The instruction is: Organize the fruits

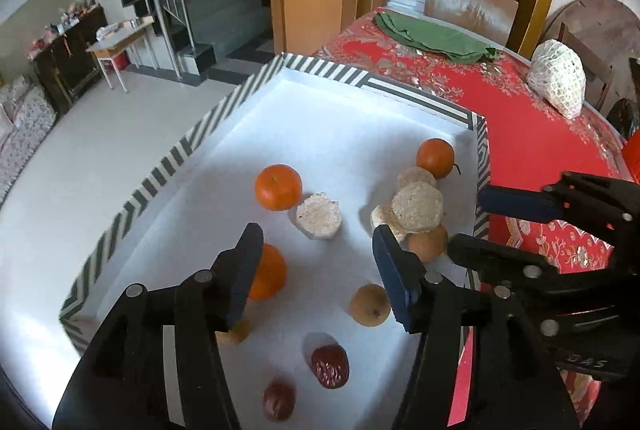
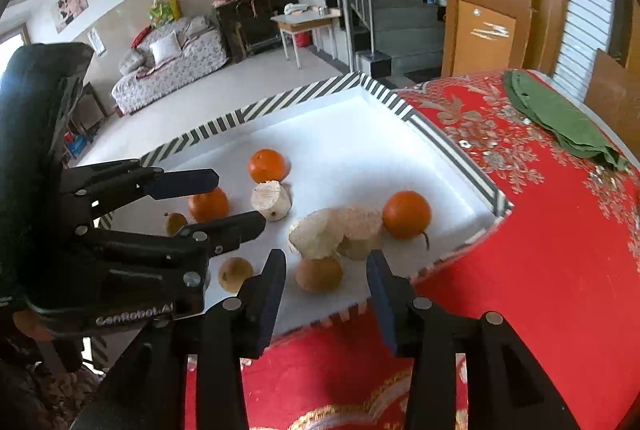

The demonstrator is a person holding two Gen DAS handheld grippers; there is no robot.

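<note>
A white tray (image 1: 168,166) with a striped rim sits on the red tablecloth (image 1: 532,134). In it lie three oranges (image 1: 278,187) (image 1: 435,157) (image 1: 269,272), pale foam pieces (image 1: 319,216) (image 1: 418,206), small brown fruits (image 1: 370,305) and two red dates (image 1: 330,366). My left gripper (image 1: 320,270) hangs open over the tray, nothing between its pads; the near orange sits just behind its left finger. My right gripper (image 2: 326,266) is open at the tray's near edge. A brown fruit (image 2: 319,274) sits between its fingertips with gaps on both sides.
A folded green cloth (image 1: 436,38) and a white net bundle (image 1: 558,78) lie farther back on the table. A wooden chair (image 1: 468,4) stands behind it. The tray's left side overhangs the table edge, with floor below.
</note>
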